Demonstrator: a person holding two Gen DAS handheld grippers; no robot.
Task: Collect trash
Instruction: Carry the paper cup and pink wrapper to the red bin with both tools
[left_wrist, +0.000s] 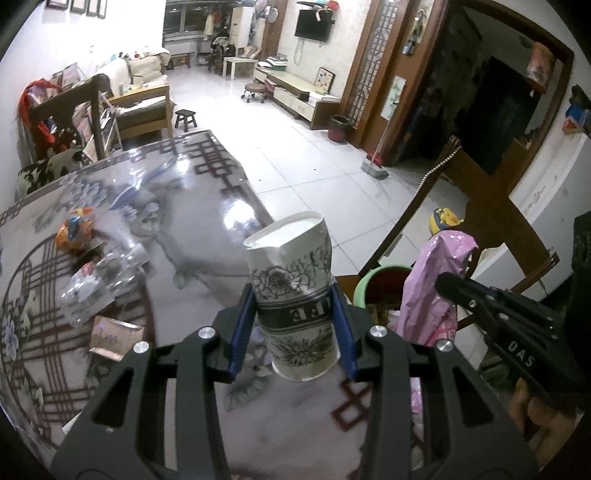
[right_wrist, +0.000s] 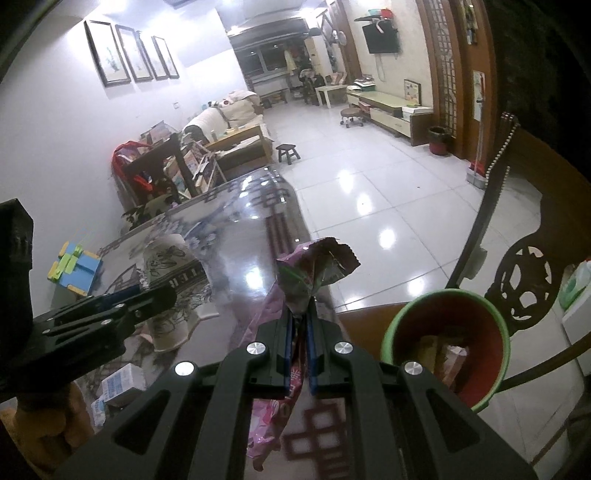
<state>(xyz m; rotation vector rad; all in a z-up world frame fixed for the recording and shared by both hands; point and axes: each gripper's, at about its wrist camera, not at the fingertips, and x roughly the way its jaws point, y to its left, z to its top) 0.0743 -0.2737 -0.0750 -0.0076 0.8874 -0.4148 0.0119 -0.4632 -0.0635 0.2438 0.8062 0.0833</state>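
Currently, the left gripper (left_wrist: 295, 325) pinches a crumpled paper cup (left_wrist: 295, 291) with a floral print, held upright above the desk (left_wrist: 207, 206) near its edge. The right gripper (right_wrist: 300, 354) is pressed together on a pink plastic wrapper (right_wrist: 314, 273), whose twisted end stands above the fingertips.

Beside the desk edge stands a green-rimmed trash bin (right_wrist: 443, 347) with a red interior; paper scraps lie inside it. A dark wooden chair (right_wrist: 524, 280) with a carved back rises just behind the bin.

On the desk, left of the cup, lie a clear plastic bottle (left_wrist: 99, 280), an orange wrapper (left_wrist: 74, 230) and a flat cardboard piece (left_wrist: 114, 336). None of these sits between the cup and the bin.

The desk carries a glossy printed cover with blossom and lattice patterns. Beyond it, white floor tiles (left_wrist: 295, 147) reflect ceiling lights. A sofa (left_wrist: 136, 74), a small stool (left_wrist: 185, 118) and a wall-mounted television (left_wrist: 313, 24) occupy the far room.
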